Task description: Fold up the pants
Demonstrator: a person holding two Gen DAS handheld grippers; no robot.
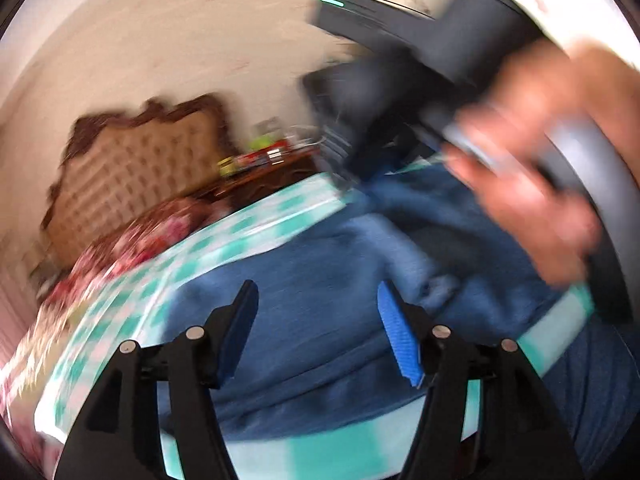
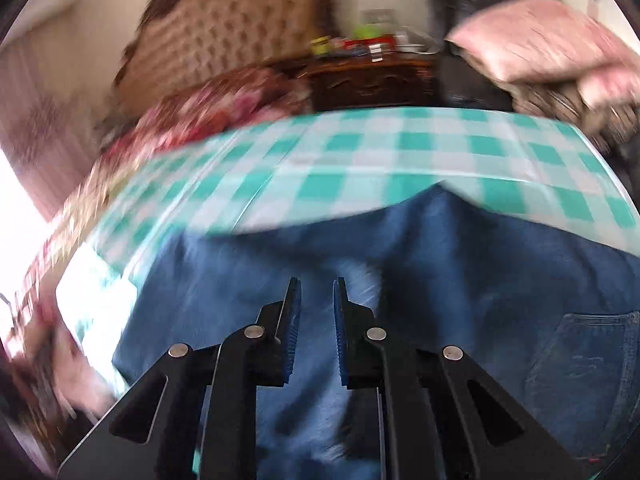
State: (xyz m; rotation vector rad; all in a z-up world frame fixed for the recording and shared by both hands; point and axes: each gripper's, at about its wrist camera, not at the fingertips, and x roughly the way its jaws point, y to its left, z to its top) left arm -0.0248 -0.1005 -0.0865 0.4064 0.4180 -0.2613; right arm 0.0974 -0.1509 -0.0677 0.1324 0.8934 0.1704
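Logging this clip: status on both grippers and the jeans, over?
Left gripper open above jeans. Right gripper narrowly open, empty. Jeans spread on checked cloth. Nothing blocking.

Both fisheye views are bright with daylight and heavily motion-blurred. Glare blows out the right wrist view at nine o'clock. Edges curve into dark corners.
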